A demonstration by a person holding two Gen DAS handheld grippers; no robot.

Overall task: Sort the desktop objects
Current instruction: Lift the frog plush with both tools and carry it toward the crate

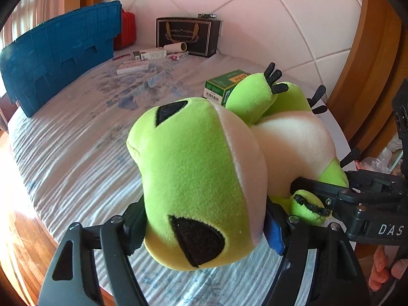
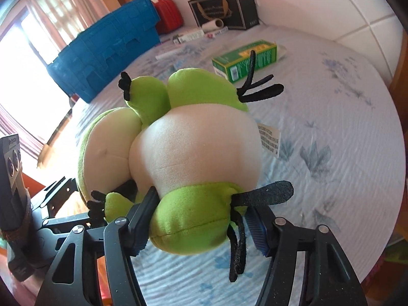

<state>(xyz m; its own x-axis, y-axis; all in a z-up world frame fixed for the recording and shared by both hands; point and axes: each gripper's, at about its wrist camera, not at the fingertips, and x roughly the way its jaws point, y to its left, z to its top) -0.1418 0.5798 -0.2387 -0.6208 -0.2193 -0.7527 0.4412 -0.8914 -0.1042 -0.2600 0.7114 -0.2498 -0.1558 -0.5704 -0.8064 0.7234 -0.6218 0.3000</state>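
While the blue plastic crate [image 1: 61, 51] stands at the far left edge of the round cloth-covered table [image 1: 76, 137], the left gripper [image 1: 204, 232] pinches the head of the lime-green and cream plush frog [image 1: 193, 173] — lifted above the table. Further right, the right gripper [image 2: 201, 227] clamps the frog's green leg. Behind it lies a green cardboard box [image 2: 244, 60] — flat on the cloth.

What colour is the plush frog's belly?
Cream white on the plush frog, with lime green limbs; the right wrist view shows it best.
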